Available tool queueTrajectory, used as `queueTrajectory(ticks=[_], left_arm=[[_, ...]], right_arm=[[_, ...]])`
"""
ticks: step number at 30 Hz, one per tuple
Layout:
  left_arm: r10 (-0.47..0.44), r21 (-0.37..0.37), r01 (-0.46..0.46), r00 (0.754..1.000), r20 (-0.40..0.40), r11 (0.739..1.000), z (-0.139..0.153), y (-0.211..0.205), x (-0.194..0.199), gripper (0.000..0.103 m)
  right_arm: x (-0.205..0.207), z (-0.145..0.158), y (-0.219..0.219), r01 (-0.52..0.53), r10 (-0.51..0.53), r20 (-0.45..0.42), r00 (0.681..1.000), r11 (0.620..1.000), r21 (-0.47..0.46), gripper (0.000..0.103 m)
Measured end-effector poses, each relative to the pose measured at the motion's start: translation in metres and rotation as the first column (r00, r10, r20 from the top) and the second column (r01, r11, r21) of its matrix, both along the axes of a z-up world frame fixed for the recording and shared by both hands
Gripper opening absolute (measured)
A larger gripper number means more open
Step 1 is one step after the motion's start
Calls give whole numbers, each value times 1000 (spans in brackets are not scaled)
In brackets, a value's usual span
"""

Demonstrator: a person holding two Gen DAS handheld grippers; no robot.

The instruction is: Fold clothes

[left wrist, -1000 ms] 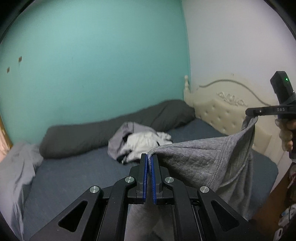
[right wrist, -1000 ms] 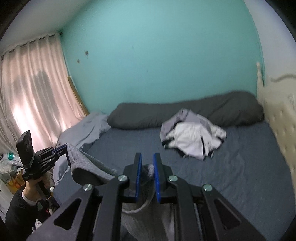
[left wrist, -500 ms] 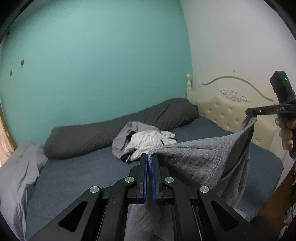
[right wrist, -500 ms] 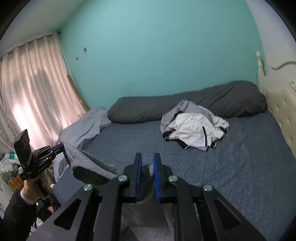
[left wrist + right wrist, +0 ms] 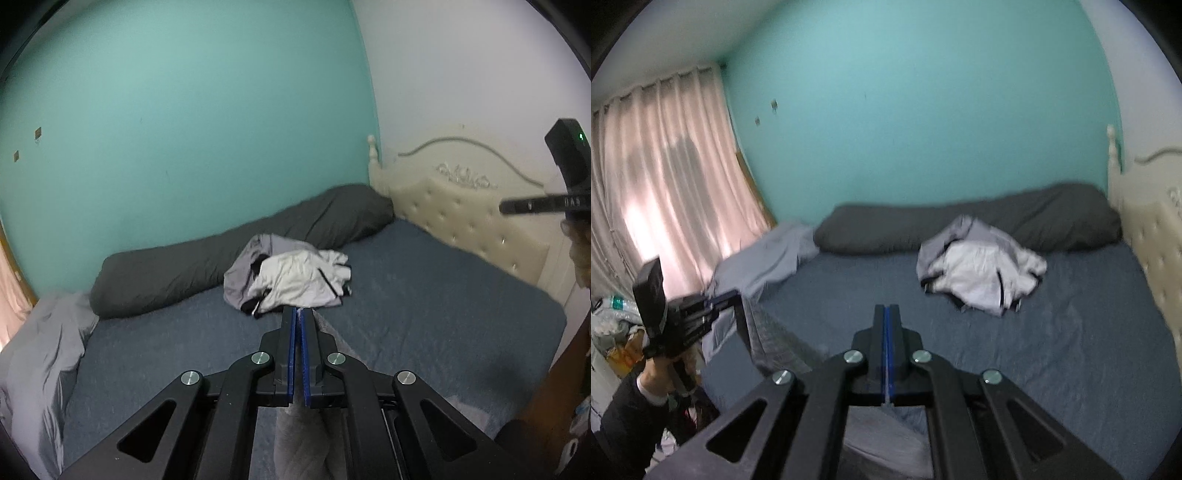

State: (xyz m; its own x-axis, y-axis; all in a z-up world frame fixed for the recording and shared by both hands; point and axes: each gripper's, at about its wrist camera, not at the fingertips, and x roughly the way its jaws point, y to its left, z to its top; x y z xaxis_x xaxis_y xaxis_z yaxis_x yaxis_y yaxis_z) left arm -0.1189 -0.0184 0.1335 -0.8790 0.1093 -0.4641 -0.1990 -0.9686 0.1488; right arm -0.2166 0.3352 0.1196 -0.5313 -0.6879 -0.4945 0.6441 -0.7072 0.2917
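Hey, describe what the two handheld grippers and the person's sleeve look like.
Both the left gripper and the right gripper are matte black linkage frames with round silver bolts and blue pads on the fingers. The right one's upright black handle block shows a green light and small white lettering. The sleeve is dark over a white cuff.

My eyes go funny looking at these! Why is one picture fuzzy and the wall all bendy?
Right wrist view: smeared all over, the white clothes pile soft, the curtain glowing bright. Left wrist view: sharper, only the right gripper blurs at the edge. Both: the fisheye lens bends the teal wall.
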Motion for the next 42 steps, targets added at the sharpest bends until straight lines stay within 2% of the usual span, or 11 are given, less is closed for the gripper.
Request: queueTrajectory(ticks=[6, 14, 17, 20, 22, 27, 30, 42], left_arm=[[15, 14, -15, 999, 36, 1000, -12, -11, -20, 3], [14, 17, -15, 996, 91, 1000, -30, -7, -57, 3], [13, 22, -16, 993, 115, 1000, -39, -5, -75, 3], [10, 29, -15, 990, 139, 999, -49, -4, -92, 3], [7, 29, -12, 988, 152, 999, -57, -1, -102, 3], [1, 34, -7, 984, 179, 999, -72, 1, -124, 3], [-2, 44, -7, 981, 194, 999, -80, 0, -135, 3], [4, 106, -31, 968, 249, 994, -114, -22, -165, 3]], right_arm=[[-16, -77, -12, -10, 5, 141, 990, 999, 35, 1], [-23, -173, -38, -45, 26, 251, 968, 996, 70, 1], [-16, -200, -55, -87, 62, 254, 965, 992, 90, 3], [-11, -219, -68, -130, 103, 261, 960, 987, 89, 15], [-7, -234, -80, -164, 132, 271, 953, 982, 96, 32], [-2, -271, -109, -232, 185, 291, 939, 963, 136, 36], [1, -291, -128, -266, 215, 298, 930, 953, 142, 50], [3, -358, -194, -345, 273, 337, 901, 922, 176, 54]])
